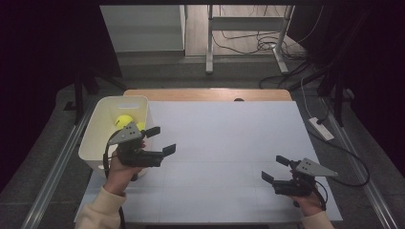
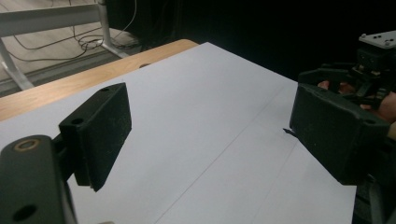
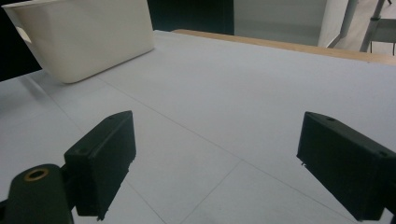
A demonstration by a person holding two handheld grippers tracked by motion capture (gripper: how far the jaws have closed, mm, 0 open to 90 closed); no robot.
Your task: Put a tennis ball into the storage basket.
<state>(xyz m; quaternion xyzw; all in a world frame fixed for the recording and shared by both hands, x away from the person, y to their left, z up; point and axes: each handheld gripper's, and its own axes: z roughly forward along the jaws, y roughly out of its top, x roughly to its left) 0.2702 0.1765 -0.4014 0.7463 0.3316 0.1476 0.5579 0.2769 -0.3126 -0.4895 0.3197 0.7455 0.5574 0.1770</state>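
Note:
A cream plastic bin [image 1: 102,110] stands at the table's left edge, with a yellow-green tennis ball [image 1: 123,120] lying inside. My left gripper [image 1: 161,140] hovers just right of the bin, jaws wide apart and empty. In the left gripper view its jaws frame bare white table [image 2: 201,121], and the right gripper [image 2: 369,74] shows far off at the right. My right gripper [image 1: 274,169] is held low at the front right, open, nothing between its jaws. The right gripper view looks across the table toward the bin [image 3: 88,35].
A white sheet [image 1: 224,143] covers the table, with a wooden strip [image 1: 207,94] along the far edge. A power strip [image 1: 321,128] and cables lie on the floor at the right. A desk frame [image 1: 248,38] stands beyond the table.

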